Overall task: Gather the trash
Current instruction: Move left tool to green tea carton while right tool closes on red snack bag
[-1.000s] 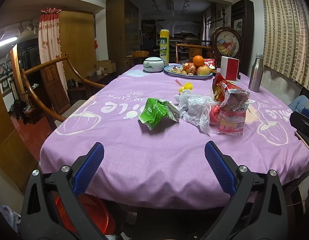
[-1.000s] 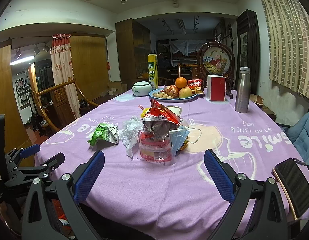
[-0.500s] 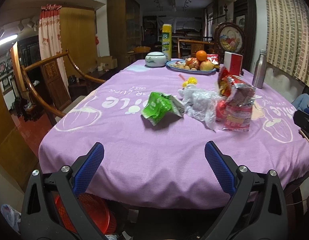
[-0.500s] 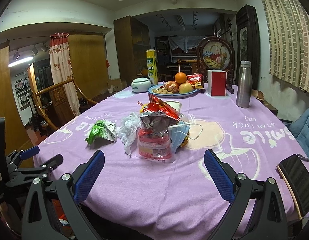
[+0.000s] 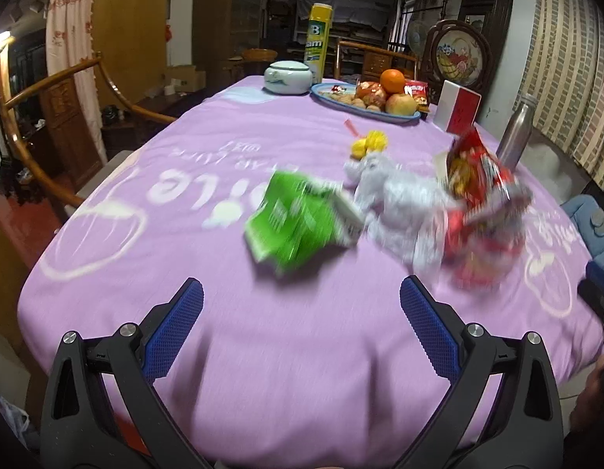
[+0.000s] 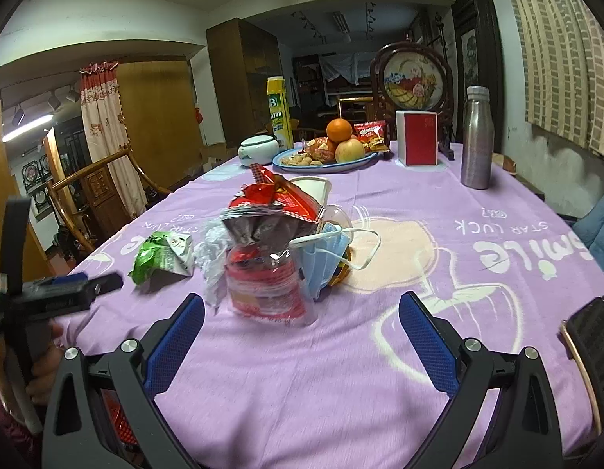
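Left gripper (image 5: 302, 305): spread wide, empty, aimed at green wrapper (image 5: 298, 222).
Right gripper (image 6: 302, 308): spread wide, empty, facing red snack bag (image 6: 268, 269).

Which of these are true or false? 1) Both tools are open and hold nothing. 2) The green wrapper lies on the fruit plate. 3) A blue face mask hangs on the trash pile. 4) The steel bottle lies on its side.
1) True: the left tool and right tool are open and hold nothing.
2) False: the green wrapper lies on the purple cloth, well short of the fruit plate.
3) True: the blue face mask hangs on the trash pile.
4) False: the steel bottle stands upright.
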`<state>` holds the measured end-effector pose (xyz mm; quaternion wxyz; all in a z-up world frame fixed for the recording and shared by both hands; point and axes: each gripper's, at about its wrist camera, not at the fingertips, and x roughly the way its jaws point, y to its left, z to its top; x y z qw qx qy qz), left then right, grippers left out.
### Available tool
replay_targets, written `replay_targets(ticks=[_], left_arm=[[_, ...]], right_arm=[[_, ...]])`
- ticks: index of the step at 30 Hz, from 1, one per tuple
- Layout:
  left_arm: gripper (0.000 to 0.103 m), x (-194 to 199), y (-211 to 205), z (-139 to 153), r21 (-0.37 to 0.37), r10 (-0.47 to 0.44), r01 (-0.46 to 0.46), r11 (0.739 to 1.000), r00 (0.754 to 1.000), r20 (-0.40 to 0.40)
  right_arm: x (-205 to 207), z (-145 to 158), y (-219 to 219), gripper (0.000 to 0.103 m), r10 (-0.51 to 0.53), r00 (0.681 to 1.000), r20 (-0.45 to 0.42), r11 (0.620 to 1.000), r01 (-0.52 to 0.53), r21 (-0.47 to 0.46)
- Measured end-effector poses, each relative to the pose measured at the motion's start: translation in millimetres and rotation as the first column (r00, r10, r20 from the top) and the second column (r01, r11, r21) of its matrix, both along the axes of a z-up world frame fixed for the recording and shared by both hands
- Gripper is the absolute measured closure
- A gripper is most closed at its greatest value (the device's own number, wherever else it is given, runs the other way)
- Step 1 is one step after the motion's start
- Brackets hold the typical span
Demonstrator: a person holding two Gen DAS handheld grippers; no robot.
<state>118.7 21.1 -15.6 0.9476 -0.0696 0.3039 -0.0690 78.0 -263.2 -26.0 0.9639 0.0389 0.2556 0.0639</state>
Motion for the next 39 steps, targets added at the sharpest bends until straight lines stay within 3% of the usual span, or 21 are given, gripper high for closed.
replay_targets(ticks=[4, 11, 14, 17, 20, 26, 35, 39], left_arm=[[0.006, 43.3, -10.2, -0.4, 0.033, 0.033, -0.032, 0.999, 0.998, -0.049], [0.006, 108.8, -19.7, -24.9, -0.023, 0.016, -0.022, 1.0, 0.972, -0.234], [0.007, 113.1, -23.8, -31.8, 0.059, 0.05, -0.036, 0.998, 0.964, -0.261], [0.008, 103.4, -4.5, -30.0, 0.013, 0.04, -0.038, 0.999, 0.971, -0.237], [0.017, 88.3, 15.6, -30.4, 0.039, 0.081, -0.075, 0.996, 0.977, -0.198], [0.017, 80.2, 28.0, -34.4, 0.02, 0.068, -0.065, 0.998, 0.978, -0.199], [0.007, 89.0, 16.5, -37.1, 0.064, 0.048, -0.035, 0.997, 0.972, -0.229], [0.007, 94.7, 10.0, -38.3, 0.107, 0.047, -0.022, 0.994, 0.969, -0.241]], right_arm=[[16.2, -2.1, -3.0, 0.006, 0.008, 1.0, -0.003, 1.0, -0.009, -0.026], [41.5, -8.6, -4.7, 0.006, 0.028, 0.999, -0.036, 0.999, -0.029, -0.02], [46.9, -11.0, -7.1, 0.006, 0.032, 0.998, -0.045, 0.999, -0.033, -0.027], [49.1, -10.8, -8.2, 0.006, 0.034, 0.998, -0.043, 0.999, -0.035, -0.018], [53.9, -8.2, -11.0, 0.006, 0.043, 0.998, -0.039, 0.999, -0.043, -0.004], [79.8, 3.1, -7.9, 0.006, 0.072, 0.996, -0.044, 0.997, -0.071, 0.032], [127.4, 15.0, 34.8, 0.006, 0.133, 0.989, -0.057, 0.988, -0.137, -0.071], [141.1, 15.1, 35.0, 0.007, 0.158, 0.982, -0.102, 0.987, -0.162, -0.024]])
